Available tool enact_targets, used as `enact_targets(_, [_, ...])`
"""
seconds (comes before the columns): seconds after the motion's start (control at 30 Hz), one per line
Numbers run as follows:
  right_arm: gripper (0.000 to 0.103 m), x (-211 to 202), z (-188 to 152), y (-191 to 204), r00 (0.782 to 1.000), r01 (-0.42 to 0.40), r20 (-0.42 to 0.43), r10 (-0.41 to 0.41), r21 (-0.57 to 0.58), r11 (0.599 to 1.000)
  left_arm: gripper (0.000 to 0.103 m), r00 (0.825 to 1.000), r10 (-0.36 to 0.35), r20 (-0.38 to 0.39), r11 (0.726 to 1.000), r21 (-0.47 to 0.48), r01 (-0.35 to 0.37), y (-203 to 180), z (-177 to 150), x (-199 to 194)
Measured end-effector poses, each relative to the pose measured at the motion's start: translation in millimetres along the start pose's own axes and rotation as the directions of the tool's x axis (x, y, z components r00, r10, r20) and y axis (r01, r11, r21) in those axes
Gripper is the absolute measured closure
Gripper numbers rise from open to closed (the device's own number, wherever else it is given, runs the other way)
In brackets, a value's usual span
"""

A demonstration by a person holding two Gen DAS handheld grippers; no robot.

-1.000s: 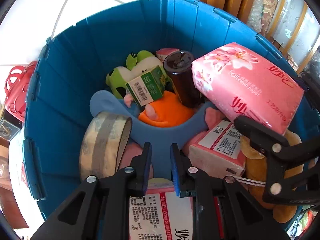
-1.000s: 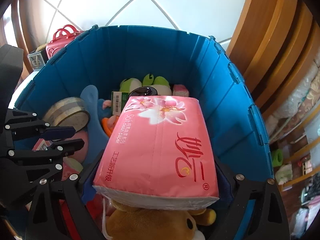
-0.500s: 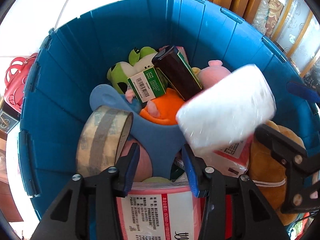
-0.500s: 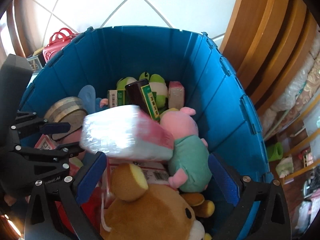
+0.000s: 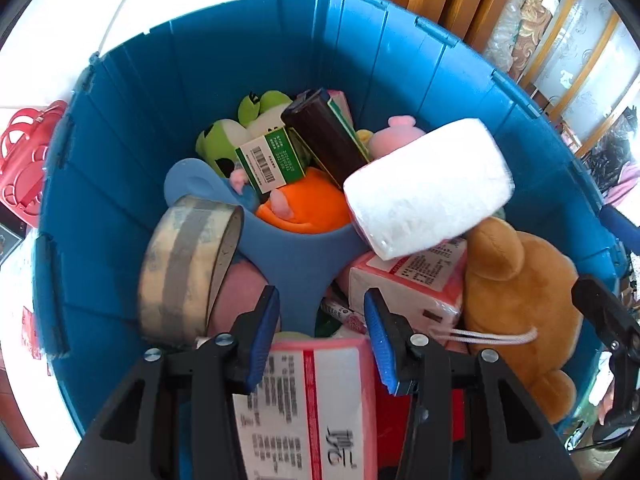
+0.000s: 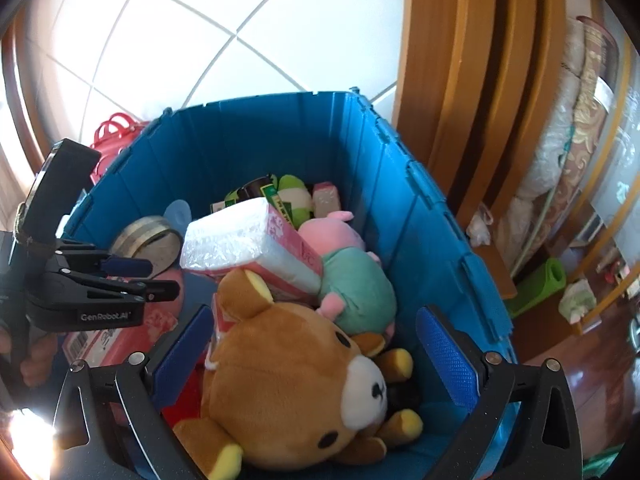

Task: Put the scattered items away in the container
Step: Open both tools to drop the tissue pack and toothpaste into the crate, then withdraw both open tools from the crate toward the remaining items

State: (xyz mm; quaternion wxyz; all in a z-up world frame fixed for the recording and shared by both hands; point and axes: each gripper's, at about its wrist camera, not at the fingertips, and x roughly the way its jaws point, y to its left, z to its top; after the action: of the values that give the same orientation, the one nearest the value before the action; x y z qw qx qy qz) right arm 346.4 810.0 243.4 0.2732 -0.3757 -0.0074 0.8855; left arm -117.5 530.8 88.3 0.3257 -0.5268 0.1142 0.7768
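Nearest in the right wrist view, the right gripper (image 6: 324,360) is seen with its fingers (image 6: 448,360) spread as wide as they go; nothing is pinched between them, and only the brown bear (image 6: 304,384) lies below the gap. In the left wrist view, the left gripper (image 5: 320,340) is held with its fingers (image 5: 262,340) partly spread and nothing clamped; a pink pack (image 5: 308,404) is seen lying just under them.

Farther in, the tissue pack (image 5: 428,188) is found inside the blue bin (image 5: 132,128), resting tilted on top of the pile, its clear end propped over a smaller pink box (image 5: 412,284) and beside the bear. Beyond it, a tape roll (image 5: 184,272), a blue toy (image 5: 296,256), a green carton (image 5: 268,160), a dark bottle (image 5: 324,136) and a frog plush (image 5: 224,136) are packed toward the far wall.

The step in hand is judged to be the release of the tissue pack into the bin, with both grippers free. Whether items are left outside cannot be told: only white floor tiles (image 6: 200,32) and a red basket (image 5: 20,160) are seen past the rim. The next move is judged to call for both grippers to be lifted clear of the rim and any remaining item sought.
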Motion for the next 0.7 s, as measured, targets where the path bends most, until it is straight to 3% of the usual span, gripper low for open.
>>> enact_targets(0.1, [0.0,-12,-5,-2,1.0,0.0,0.028,0.0,0.021,1.0,0.06,0.997,0.015,0.078,1.0,0.003,-0.015,-5,-11,-27])
enact_targets(0.2, [0.0,-20,-8,1,0.998,-0.032,0.047,0.03,0.037,0.999,0.059,0.98,0.081,0.182,0.996,0.013,-0.085,-12,-27,-55])
enact_targets(0.3, [0.0,-24,-9,12,0.996,-0.067,0.062,0.065,0.031,0.997,0.044,0.947,0.16,0.278,0.986,-0.006,-0.164,-13,-45,-78])
enact_targets(0.4, [0.0,-26,-8,29,0.993,-0.094,0.071,0.092,0.015,0.996,0.043,0.909,0.222,0.352,0.975,-0.046,-0.219,-5,-62,-99])
enact_targets(0.57, [0.0,-31,-5,62,0.988,-0.125,0.091,0.125,-0.006,0.992,0.043,0.869,0.257,0.423,0.965,-0.154,-0.21,35,-91,-132])
enact_targets(0.7, [0.0,-43,-2,96,0.982,-0.139,0.124,0.142,-0.026,0.99,0.042,0.851,0.294,0.435,0.949,-0.238,-0.206,79,-114,-149])
